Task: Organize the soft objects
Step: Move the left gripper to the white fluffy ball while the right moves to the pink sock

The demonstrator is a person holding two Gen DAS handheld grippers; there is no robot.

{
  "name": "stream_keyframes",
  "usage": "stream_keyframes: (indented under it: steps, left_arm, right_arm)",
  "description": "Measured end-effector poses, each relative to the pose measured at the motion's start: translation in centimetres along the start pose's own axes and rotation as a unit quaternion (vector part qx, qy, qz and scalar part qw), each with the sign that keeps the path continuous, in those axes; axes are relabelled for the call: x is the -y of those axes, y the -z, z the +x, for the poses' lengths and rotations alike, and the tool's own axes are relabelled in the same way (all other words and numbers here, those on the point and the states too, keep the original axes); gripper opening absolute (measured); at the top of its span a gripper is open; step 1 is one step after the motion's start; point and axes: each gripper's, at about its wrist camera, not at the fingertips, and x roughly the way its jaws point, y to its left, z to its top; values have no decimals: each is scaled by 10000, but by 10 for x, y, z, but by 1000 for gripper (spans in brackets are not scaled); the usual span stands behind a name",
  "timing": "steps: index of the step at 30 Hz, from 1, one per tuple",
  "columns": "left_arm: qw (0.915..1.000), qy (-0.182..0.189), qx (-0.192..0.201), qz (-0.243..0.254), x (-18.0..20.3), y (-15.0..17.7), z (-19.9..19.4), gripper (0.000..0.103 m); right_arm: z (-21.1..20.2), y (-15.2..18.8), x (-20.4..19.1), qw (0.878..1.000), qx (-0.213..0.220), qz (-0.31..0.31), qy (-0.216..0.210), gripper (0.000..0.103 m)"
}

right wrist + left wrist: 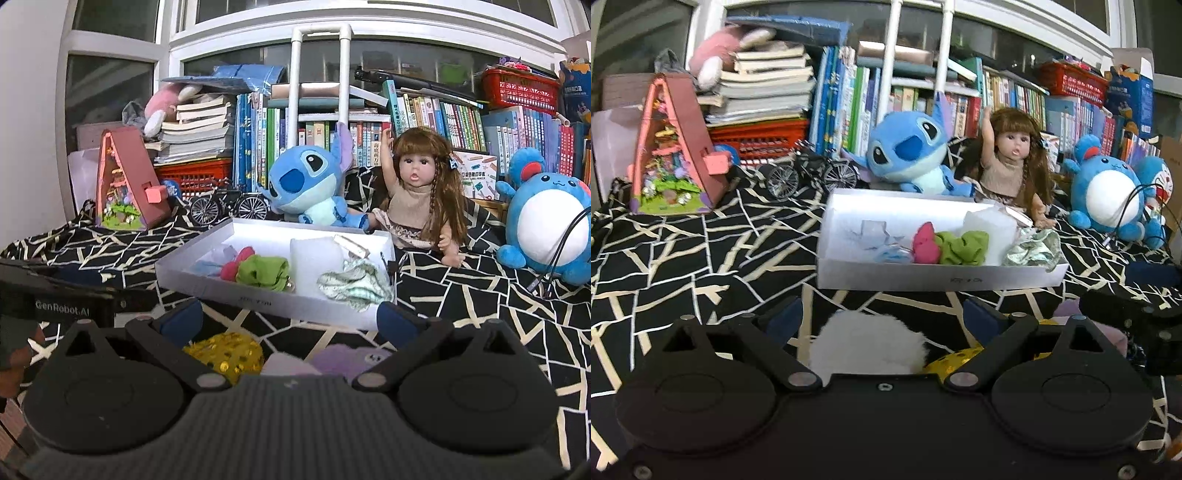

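Note:
A white shallow box (pixel 938 277) (pixel 258 295) lies on the black patterned cloth. It holds a pink scrunchie (pixel 925 243), a green scrunchie (pixel 964 247) (pixel 262 271), a pale green-silver scrunchie (pixel 1032 251) (pixel 351 284), a light blue one (pixel 207 266) and a white pouch (pixel 316 262). My left gripper (pixel 882 317) is open, with a white fluffy item (pixel 868 345) between its fingers. My right gripper (pixel 290 317) is open above a gold sequin scrunchie (pixel 227 354) and purple soft items (pixel 347 360).
Behind the box sit a blue Stitch plush (pixel 310 184), a doll (pixel 421 199), a round blue plush (pixel 546 221), a model bicycle (pixel 229 206) and a pink triangular house (pixel 125 181). Books and red baskets fill the back. The right gripper shows in the left wrist view (pixel 1137 325).

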Motion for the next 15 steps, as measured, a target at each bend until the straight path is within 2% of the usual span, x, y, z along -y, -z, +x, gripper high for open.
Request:
stream_keyframes:
  steps: [4,15]
  left_arm:
    - [9999,-70,129,67,-3,8,-5,95]
    - [9998,-126,122,45,-13,26,-4,95]
  right_arm:
    - [-1,9,-4,10000,-29,-28,3,103]
    - [-1,30,-15,9999,13,-94,137,103]
